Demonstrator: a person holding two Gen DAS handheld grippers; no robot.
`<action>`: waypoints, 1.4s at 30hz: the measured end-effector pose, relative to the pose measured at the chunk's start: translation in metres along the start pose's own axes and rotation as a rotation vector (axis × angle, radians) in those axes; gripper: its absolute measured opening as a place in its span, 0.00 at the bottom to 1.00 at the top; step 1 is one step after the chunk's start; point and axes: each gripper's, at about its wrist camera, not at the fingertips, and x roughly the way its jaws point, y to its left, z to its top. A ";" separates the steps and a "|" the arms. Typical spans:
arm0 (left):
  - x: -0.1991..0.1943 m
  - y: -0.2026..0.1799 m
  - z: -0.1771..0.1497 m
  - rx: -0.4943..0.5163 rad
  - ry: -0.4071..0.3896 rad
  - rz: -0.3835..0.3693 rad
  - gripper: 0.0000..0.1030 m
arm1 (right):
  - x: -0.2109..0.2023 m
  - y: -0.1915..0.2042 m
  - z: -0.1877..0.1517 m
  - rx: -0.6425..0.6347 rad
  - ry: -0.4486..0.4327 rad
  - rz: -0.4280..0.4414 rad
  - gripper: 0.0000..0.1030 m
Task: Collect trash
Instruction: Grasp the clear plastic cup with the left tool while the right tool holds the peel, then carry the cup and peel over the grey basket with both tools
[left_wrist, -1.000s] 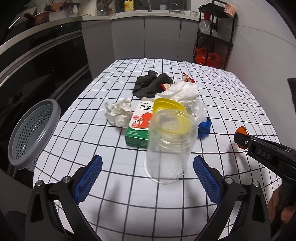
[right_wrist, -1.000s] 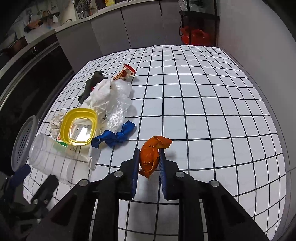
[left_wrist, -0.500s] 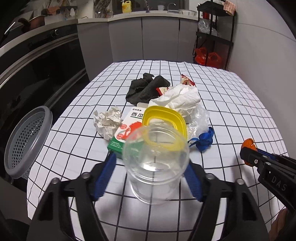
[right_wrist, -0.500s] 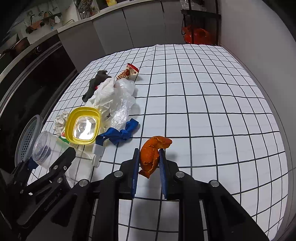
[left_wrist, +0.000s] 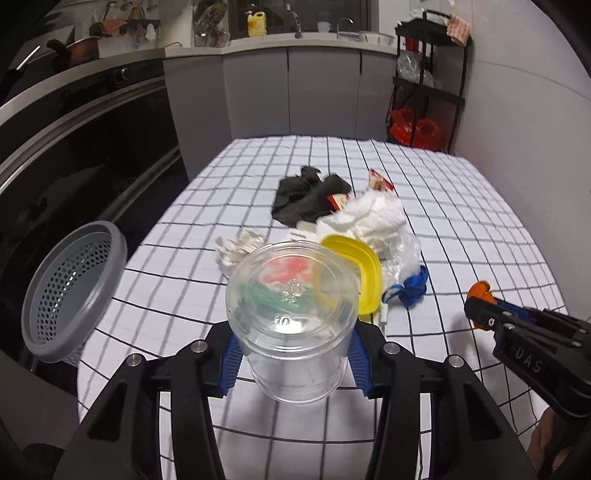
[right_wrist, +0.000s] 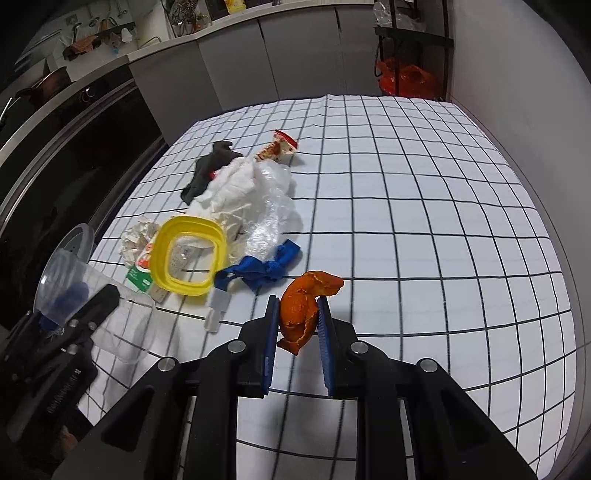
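Note:
My left gripper (left_wrist: 291, 365) is shut on a clear plastic jar (left_wrist: 293, 321) and holds it lifted and tilted above the table's near edge; the jar also shows in the right wrist view (right_wrist: 70, 284). My right gripper (right_wrist: 295, 317) is shut on an orange peel (right_wrist: 303, 306), held above the checked tablecloth (right_wrist: 406, 206). A grey perforated bin (left_wrist: 70, 291) stands off the table's left edge. Trash lies mid-table: a yellow lid (right_wrist: 188, 258), blue strap (right_wrist: 262, 269), white plastic bag (right_wrist: 251, 195), crumpled paper (left_wrist: 240, 249), green carton (right_wrist: 142, 271), black cloth (left_wrist: 306, 195) and a snack wrapper (right_wrist: 279, 147).
Dark oven fronts and a grey kitchen counter (left_wrist: 258, 48) run along the left and back. A black rack (left_wrist: 428, 88) with red bags stands at the back right. A white wall (right_wrist: 524, 92) borders the table's right side.
My left gripper closed around the clear jar and lifted and tilted it off the table. My right gripper kept holding the orange peel, almost still.

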 end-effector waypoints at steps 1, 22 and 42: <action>-0.007 0.008 0.003 -0.008 -0.014 0.008 0.46 | -0.002 0.006 0.001 -0.009 -0.005 0.009 0.19; -0.054 0.256 0.038 -0.204 -0.083 0.351 0.46 | 0.014 0.255 0.036 -0.297 -0.061 0.295 0.20; 0.006 0.352 0.029 -0.287 0.077 0.373 0.47 | 0.105 0.383 0.049 -0.439 0.090 0.393 0.19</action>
